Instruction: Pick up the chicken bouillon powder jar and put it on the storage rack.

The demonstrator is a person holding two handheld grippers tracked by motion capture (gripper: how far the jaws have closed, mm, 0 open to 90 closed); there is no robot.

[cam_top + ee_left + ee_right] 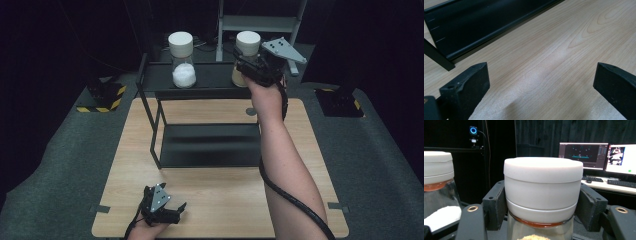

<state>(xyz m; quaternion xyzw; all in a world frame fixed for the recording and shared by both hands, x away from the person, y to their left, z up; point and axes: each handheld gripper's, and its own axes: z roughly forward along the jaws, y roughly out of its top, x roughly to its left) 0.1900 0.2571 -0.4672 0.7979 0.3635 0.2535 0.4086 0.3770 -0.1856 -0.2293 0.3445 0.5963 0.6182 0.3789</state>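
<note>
Resting nearest on the table (pixel 220 192), in front of the rack (pixel 200 85), left gripper (pixel 167 210) idles, jaws apart. Right gripper (pixel 250 67) clamps the right jar (pixel 542 192) on the rack top, beside the left jar (pixel 182 60), likely to lift it.

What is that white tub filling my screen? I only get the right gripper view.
Observer: It is the lid of a jar. From above, the jar stands on the top shelf of a black rack on a wooden table.
Operator: Is anything else up there?
Observer: A second jar, farther left on that shelf, holds white powder.
Operator: And the other hand?
Observer: The left gripper rests open near the table's front edge, holding nothing.
</note>
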